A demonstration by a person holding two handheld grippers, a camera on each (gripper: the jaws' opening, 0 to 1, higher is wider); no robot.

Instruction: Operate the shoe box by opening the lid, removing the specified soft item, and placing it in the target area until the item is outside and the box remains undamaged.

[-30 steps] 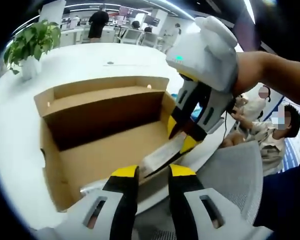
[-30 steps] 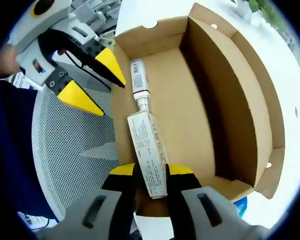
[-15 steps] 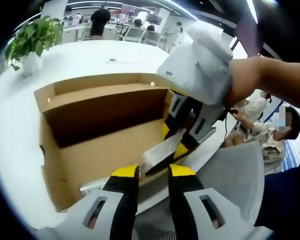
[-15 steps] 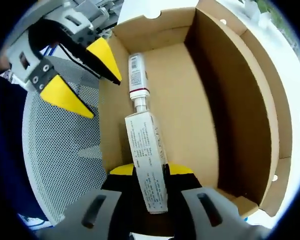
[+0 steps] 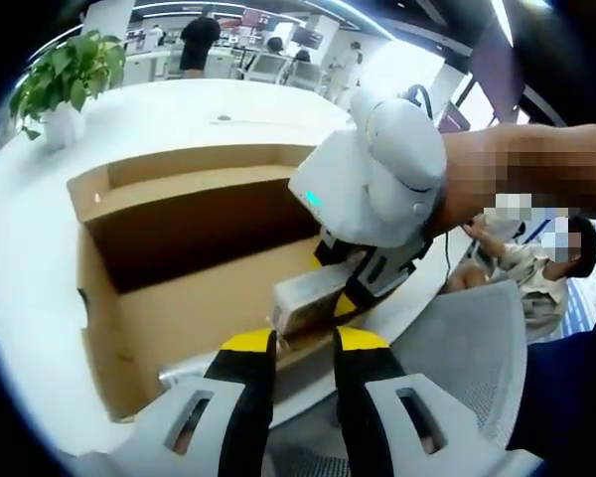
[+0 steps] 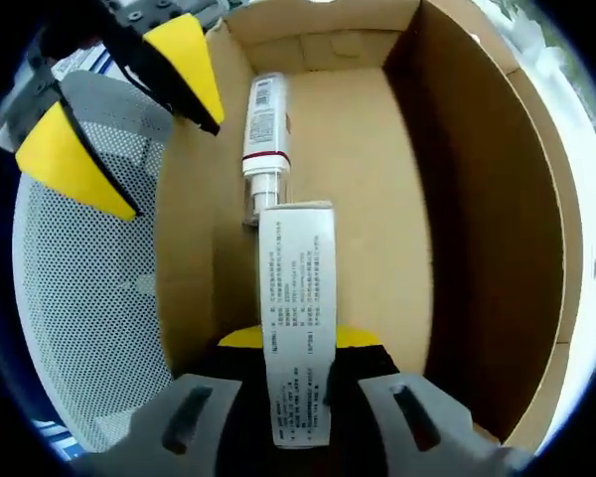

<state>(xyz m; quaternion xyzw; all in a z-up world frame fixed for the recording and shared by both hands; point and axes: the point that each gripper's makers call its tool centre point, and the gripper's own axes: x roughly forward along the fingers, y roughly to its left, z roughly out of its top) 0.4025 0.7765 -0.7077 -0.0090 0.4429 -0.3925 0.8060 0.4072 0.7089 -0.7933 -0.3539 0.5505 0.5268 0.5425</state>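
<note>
Right tongs (image 6: 298, 338): the two yellow-tipped jaws stand on either side of the long white printed carton (image 6: 297, 323) and appear clamped on its near end; in the left gripper view the right tongs (image 5: 363, 288) reach down into the box from above with the carton's end between them.
Left tongs (image 5: 298, 343): jaws narrowly apart with nothing between them, held at the near wall of the box; in the right gripper view the left tongs (image 6: 119, 109) sit over that same wall, jaws parted.
Landmark: the open brown cardboard shoe box (image 6: 447, 199), lid off, standing on the white desk (image 5: 169, 114).
Carton's place: inside the box, along the wall nearest the grey mesh chair seat (image 6: 89, 298), its near end apparently raised off the box floor.
Long axis: runs straight away from the right tongs, parallel to that wall, so a lift would go along the jaws' own line.
Second item: a white tube with a red band (image 6: 261, 134) lies on the box floor just beyond the carton's far end, on the same line; I cannot tell if they touch.
Nearer tongs: the right, already on the carton; the left hover beside the tube's end.
Judgement: which item is the "soft" one is unclear; the tube seems likelier.
</note>
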